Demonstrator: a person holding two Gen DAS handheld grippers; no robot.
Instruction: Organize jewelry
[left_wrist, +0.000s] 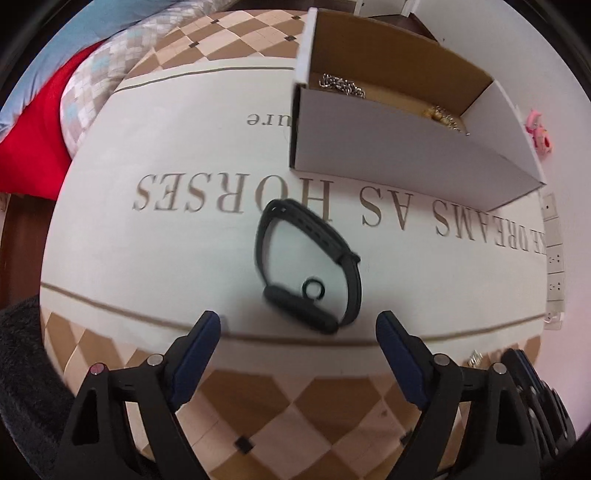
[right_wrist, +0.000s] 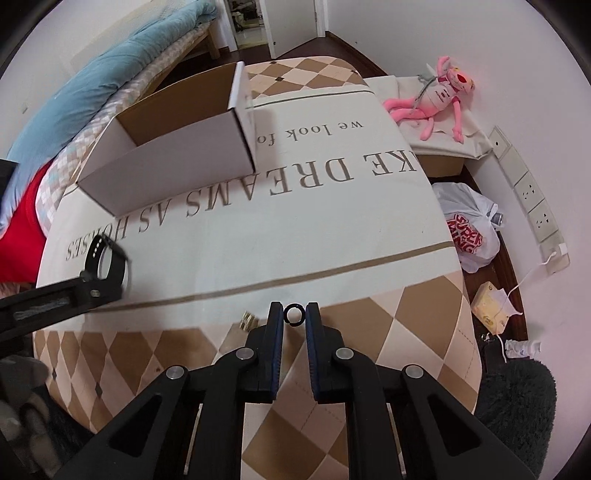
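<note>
L claw (left_wrist: 298, 325) points straight down w/ its blue pads spread wide and nothing between them; a black wristband (left_wrist: 309, 264) lies on the cream cloth (left_wrist: 147, 258) just beyond the tips, apart from both pads. In that view a small black ring (left_wrist: 314, 288) shows inside the band's loop, slightly blurred, so can't tell if it rests on the cloth or sits higher. R claw (right_wrist: 294, 314) is pressed nearly together, pinching a small black ring (right_wrist: 294, 315) upright betw. its tips, above the checkered edge of the cloth. A small gold piece (right_wrist: 246, 320) lies on the cloth just left of the R claw. The white cardboard box (left_wrist: 388, 155) stands open on the surface beyond the wristband, w/ a silver chain (left_wrist: 341, 85) and gold jewelry (left_wrist: 445, 116) inside. Pink plush toy (right_wrist: 437, 98) lies off to the right.
</note>
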